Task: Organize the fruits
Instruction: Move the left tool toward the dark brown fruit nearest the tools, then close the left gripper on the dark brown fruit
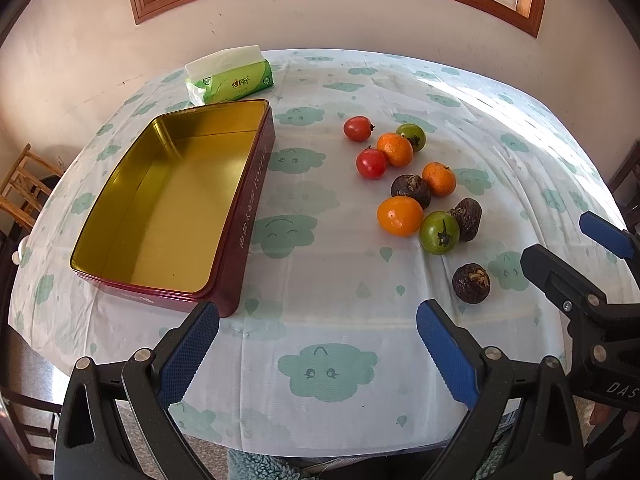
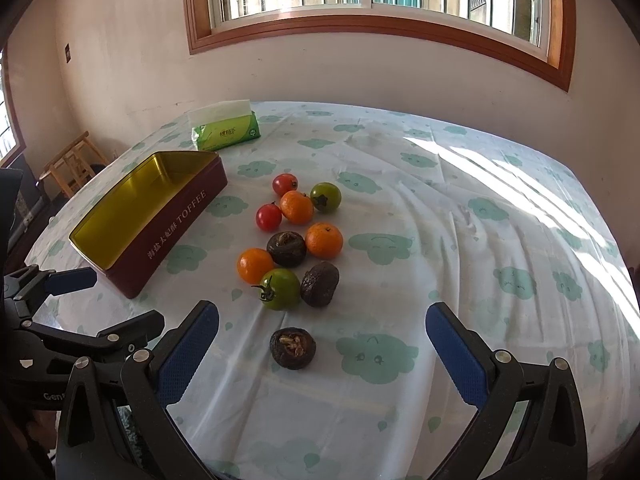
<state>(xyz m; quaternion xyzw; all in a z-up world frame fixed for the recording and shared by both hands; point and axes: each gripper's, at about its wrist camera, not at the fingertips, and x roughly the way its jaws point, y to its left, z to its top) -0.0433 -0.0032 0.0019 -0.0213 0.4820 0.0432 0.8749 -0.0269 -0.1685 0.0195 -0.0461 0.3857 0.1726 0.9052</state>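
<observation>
The tablecloth [image 1: 340,312] is white and is dotted with green smiling clouds. Beside the tin [image 1: 256,196], dark red outside and gold inside, red tomatoes [image 1: 371,163], green tomatoes [image 1: 439,233], orange oranges [image 1: 400,216] and dark brown fruits [image 1: 471,283] are seen. Behind the tin, a green tissue pack [image 1: 236,82] is seen.

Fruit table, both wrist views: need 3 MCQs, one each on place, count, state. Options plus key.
1. Where does the tin sit relative to the fruit pile?
A. robot's left
B. robot's right
C. under it

2. How many oranges are there?
A. two
B. three
C. five

3. What is the right gripper doing?
A. shut on a tomato
B. open, holding nothing
C. inside the tin

Key: 1 A, the tin lies left of the fruit in both views. 2 B, the oranges are at and. 3 B, the jaws are spread, with only the tablecloth and a dark fruit between them.
</observation>
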